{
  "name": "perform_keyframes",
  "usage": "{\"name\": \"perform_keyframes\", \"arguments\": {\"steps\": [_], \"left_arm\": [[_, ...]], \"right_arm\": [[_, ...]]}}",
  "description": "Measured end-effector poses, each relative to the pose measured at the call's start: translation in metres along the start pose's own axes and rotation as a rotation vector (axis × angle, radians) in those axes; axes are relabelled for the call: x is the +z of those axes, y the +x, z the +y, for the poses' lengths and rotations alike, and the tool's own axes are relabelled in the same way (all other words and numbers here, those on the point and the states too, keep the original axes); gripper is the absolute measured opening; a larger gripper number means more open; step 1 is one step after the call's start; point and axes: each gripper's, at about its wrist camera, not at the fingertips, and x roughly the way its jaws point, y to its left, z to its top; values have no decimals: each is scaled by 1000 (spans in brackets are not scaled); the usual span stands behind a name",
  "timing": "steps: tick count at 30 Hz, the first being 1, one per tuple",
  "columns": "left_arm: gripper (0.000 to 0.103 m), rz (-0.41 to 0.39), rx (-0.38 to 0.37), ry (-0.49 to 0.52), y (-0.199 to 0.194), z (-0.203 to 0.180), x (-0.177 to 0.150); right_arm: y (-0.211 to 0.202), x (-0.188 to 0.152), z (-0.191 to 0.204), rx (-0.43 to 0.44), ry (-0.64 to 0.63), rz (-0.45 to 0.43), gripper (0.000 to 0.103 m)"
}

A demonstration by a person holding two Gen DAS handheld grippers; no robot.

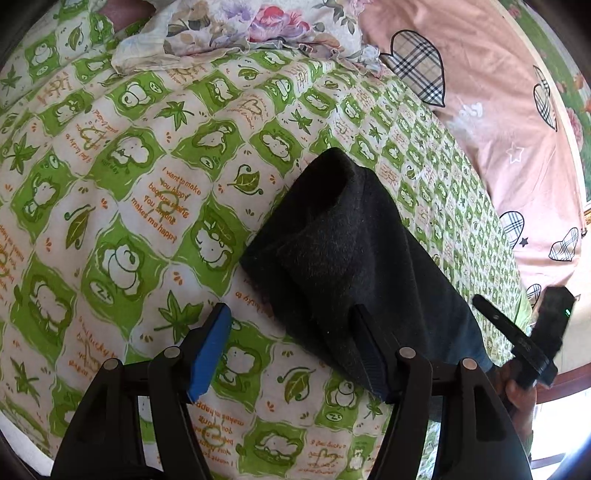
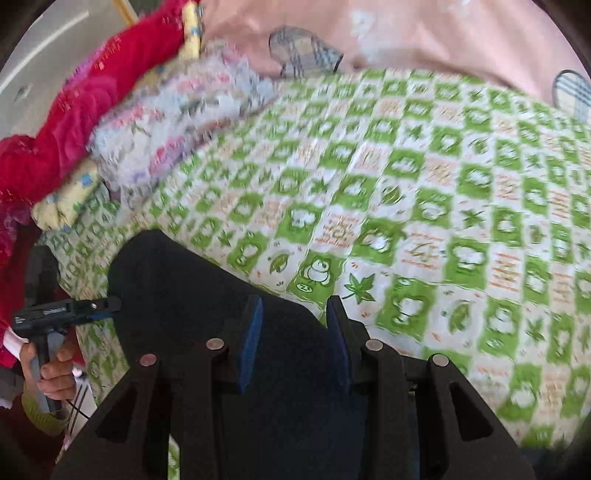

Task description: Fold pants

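While black pants [image 1: 354, 251] lie as a partly folded bundle on green-and-white bedsheet [image 1: 147, 184], proceeding with care on final fold. Left gripper [image 1: 291, 350]: spread wide, blue pad visible on one finger, other finger resting at or on near edge of fabric; nothing pinched. Right gripper [image 2: 295, 347]: narrower gap, dark fabric filling view between fingers; cannot tell whether cloth is actually clamped or merely lies beneath. Right wrist view blurred, so likely in motion.

Position of pants: near bed edge, far end raised in a soft hump, a diagonal overlap showing on top layer. Pink quilt [image 1: 498, 110] and floral cloth [image 1: 240, 26] well apart, beyond bundle.

Judgement on doing step well:
- Seat both grippers on same edge, all layers together, before lifting.
- Close left fully on thick knit; bulky, springy stuff, apt to slip out of a shallow bite.
- Carry edge low and level across to far hump, keeping both sides even.
- Flatten hump first if possible, else fold ends lopsided.
- Avoid catching bedsheet underneath.
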Motion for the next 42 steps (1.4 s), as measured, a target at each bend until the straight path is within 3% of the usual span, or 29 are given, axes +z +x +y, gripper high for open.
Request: {"name": "perform_keyframes", "arguments": {"steps": [5,8,13,15,17,21,25,30,38,40,42], "left_arm": [[65,-9,4,21,5,-1,2],[63,-26,34,37,11,-7,6],[43,-72,94,101,23,-23,10],[24,-87,64,130,17,-29,8],[20,-122,21,148,2,-31,3],[19,-202,-80,186,-42,-33,-11],[19,-289,-153,227,-84,-36,-25],[19,-345,-89,268,-97,-36,-29],[20,-256,32,231,-44,-1,-13],[23,-226,62,227,-35,3,-13],[30,-213,86,211,-32,6,-12]], "right_arm": [[42,2,2,-17,-83,153,37],[42,3,-1,4,-87,166,37],[36,-3,15,-28,-158,156,19],[28,-6,22,-55,-175,120,14],[15,-10,30,-73,-191,67,13],[-17,-15,50,-145,-240,-54,11],[-37,-16,75,-289,-316,-190,10],[-23,-5,88,-305,-296,-240,10],[30,-8,85,-273,-190,-172,11],[37,-9,76,-239,-134,-152,14],[33,-11,71,-217,-95,-159,28]]}}
